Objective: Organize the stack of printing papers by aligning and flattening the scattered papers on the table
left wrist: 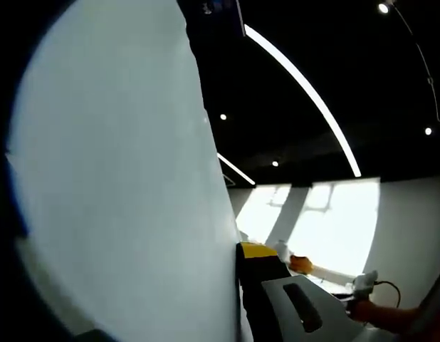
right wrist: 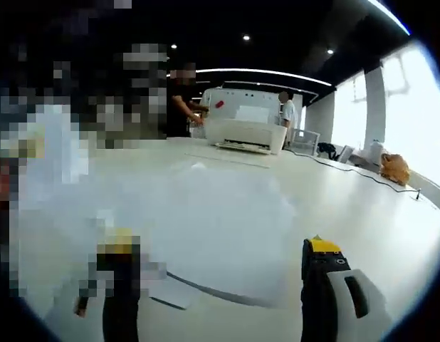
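A large white paper sheet (left wrist: 127, 178) stands upright close to the camera in the left gripper view, lifted against the dark ceiling. My left gripper (left wrist: 240, 251) looks shut on its edge: the yellow-tipped right jaw presses against the sheet and the other jaw is hidden behind it. In the right gripper view, loose white papers (right wrist: 206, 221) lie spread and slightly askew on the white table (right wrist: 362, 214). My right gripper (right wrist: 220, 246) is open just above them, jaws wide apart, nothing between them.
A white printer (right wrist: 245, 132) stands at the table's far end with people behind it. A black cable (right wrist: 348, 171) runs along the right side near an orange object (right wrist: 394, 167). A hand (left wrist: 369, 310) shows low on the right in the left gripper view.
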Available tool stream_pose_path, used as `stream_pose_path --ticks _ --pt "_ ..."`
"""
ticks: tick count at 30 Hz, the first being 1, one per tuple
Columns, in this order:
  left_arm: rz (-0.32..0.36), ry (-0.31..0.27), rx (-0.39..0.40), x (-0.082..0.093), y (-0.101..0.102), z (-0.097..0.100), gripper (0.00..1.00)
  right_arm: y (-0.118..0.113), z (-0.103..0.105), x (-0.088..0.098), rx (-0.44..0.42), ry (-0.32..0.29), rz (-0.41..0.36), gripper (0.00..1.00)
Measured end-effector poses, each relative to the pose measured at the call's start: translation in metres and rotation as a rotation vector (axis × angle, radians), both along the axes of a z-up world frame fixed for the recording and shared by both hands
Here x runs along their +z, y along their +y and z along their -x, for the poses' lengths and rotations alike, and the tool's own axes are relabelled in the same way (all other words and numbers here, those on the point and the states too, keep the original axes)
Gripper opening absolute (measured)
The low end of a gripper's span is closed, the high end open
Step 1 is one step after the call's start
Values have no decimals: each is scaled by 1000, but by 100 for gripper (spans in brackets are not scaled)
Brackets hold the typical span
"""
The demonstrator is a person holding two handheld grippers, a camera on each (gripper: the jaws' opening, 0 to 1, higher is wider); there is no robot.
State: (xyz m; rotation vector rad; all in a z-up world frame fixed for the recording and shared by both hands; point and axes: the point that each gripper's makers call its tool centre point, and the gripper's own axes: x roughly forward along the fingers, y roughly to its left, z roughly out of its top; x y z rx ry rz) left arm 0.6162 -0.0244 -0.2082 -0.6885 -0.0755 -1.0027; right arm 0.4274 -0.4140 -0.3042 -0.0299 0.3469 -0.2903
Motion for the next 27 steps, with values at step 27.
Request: stream_pose_path --ticks 27 --pt "4 0 -2 -1 2 -1 6 37 6 -4 116 10 -68 64"
